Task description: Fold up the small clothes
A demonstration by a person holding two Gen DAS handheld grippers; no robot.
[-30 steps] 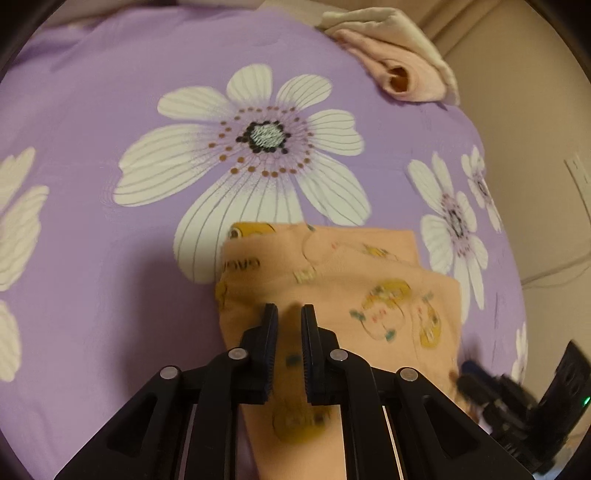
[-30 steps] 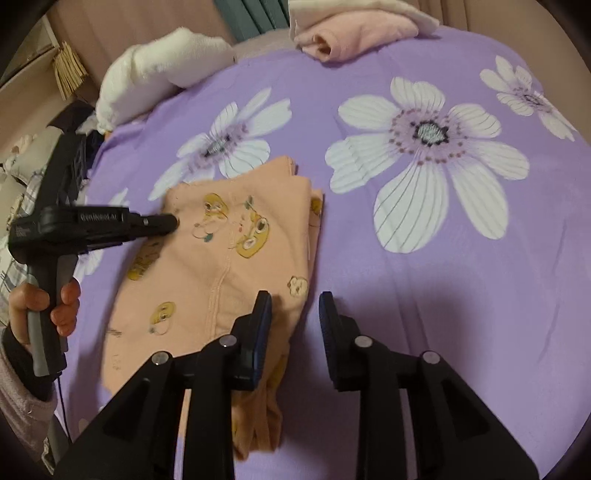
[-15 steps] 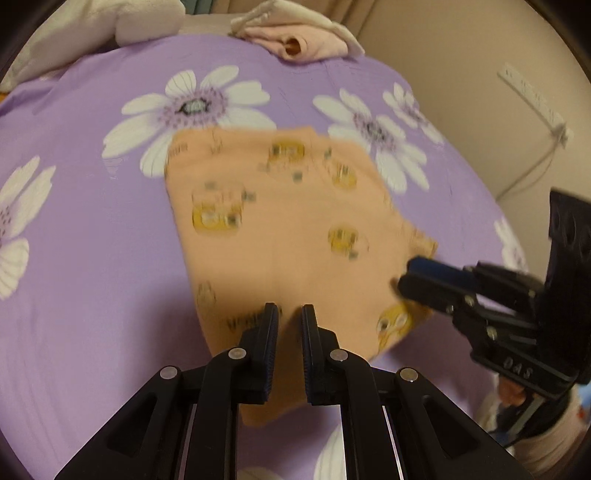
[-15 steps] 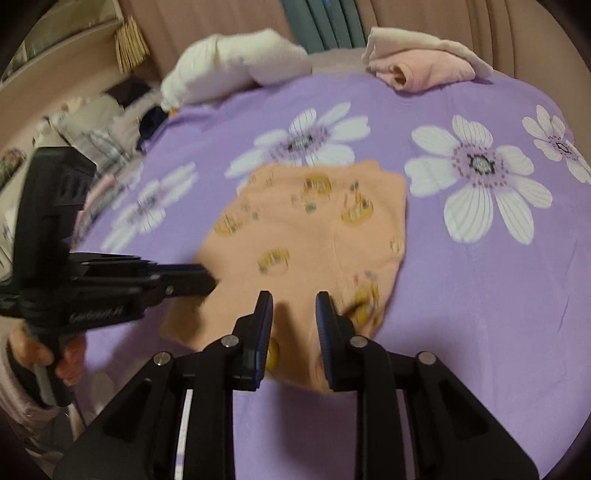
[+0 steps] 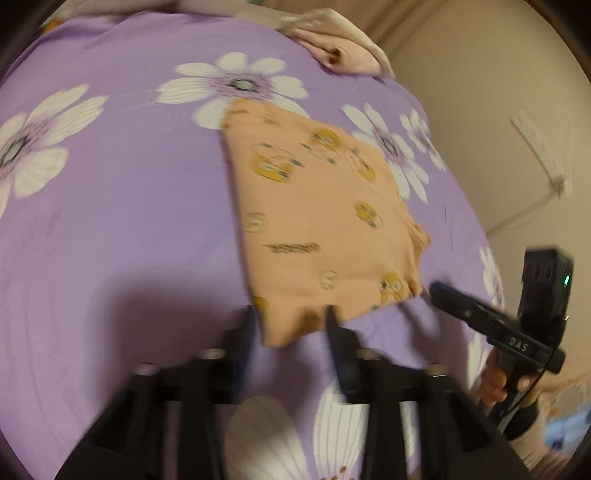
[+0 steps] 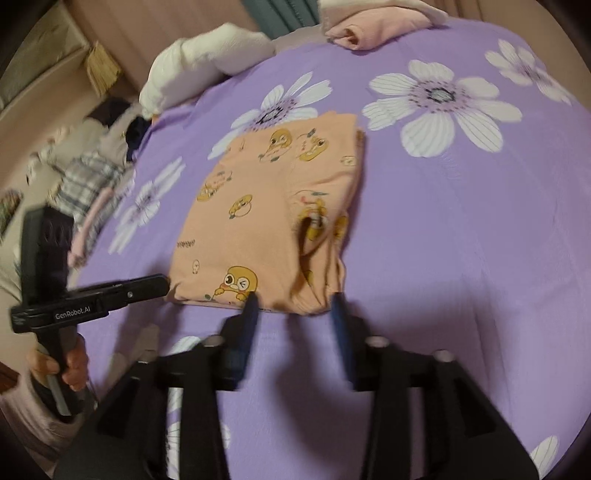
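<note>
Peach garment (image 6: 266, 221), apparently folded, lies released mid-bedspread (image 6: 461, 258); left gripper (image 5: 290, 319) and right gripper (image 6: 295, 302), jaws just parted and empty, straddle its near edge.

Dim warm light, motion blur, fisheye.

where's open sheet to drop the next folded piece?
Widest bare stretch of purple sheet is right of the folded orange garment in the right wrist view, short of the pink pile at the far edge. Its left side is crowded: left gripper, white bundle, plaid clothes.
</note>
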